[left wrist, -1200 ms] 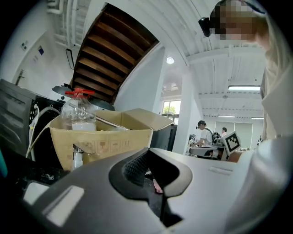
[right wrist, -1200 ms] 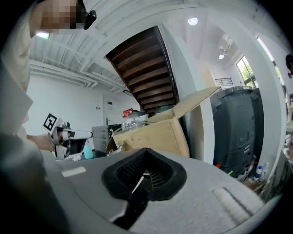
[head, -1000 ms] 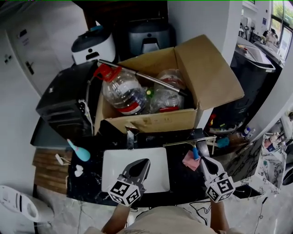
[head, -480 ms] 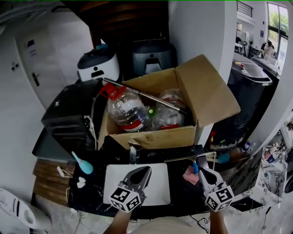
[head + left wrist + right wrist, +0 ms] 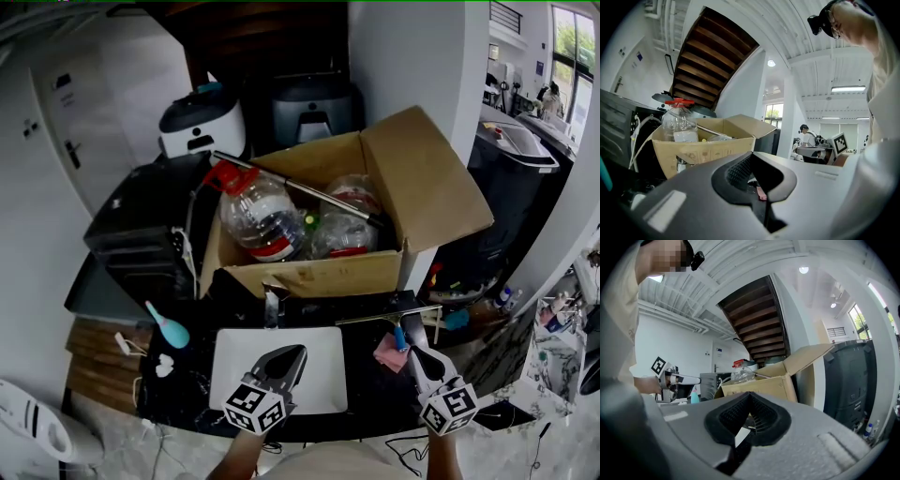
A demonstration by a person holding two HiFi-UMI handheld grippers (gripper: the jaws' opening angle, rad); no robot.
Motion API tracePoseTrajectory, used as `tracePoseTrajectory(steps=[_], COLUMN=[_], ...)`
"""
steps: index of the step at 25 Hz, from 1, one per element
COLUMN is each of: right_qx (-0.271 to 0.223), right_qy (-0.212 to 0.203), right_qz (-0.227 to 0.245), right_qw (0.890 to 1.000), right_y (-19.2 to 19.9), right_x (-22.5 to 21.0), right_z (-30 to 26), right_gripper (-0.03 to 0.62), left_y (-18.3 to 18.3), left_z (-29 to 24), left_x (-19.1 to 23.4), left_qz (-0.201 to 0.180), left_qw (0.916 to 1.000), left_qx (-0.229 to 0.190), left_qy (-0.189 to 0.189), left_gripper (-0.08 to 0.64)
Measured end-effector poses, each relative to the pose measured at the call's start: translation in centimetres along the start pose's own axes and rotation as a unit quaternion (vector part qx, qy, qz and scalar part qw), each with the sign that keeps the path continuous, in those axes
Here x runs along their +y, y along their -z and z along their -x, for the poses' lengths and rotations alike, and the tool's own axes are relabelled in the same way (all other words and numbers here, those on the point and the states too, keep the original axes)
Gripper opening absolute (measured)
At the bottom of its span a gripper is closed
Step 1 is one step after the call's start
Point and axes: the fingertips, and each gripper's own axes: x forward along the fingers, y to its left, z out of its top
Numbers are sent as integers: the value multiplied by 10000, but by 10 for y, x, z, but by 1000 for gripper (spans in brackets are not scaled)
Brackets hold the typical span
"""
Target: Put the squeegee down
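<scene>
Lying flat: squeegee (image 5: 392, 316), long silver blade, blue handle.

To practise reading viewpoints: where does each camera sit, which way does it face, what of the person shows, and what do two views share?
Head view: on the head, facing steeply down at cardboard box and squeegee; forearms show, holding left gripper, right gripper.
Left gripper view: along shut jaws, level towards the box; torso at right.
Right gripper view: likewise level towards the box; left hand shows.
Shared: the box.
</scene>
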Motion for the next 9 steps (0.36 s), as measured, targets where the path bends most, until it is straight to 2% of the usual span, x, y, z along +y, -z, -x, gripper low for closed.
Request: tracePoseTrajectory(steps=[9], right_qx=[50], right_qy=[23], right_qz=[228], right_qw=[9997], right_y=[-4], right_x=[4], right_z=[-8], right_gripper=[2], left_y=[2], left_z=[8], left_x=[7], left_qz=[49], left_qw=[9999], left_qx=[-95], left_qy=[-104], left_gripper=[17])
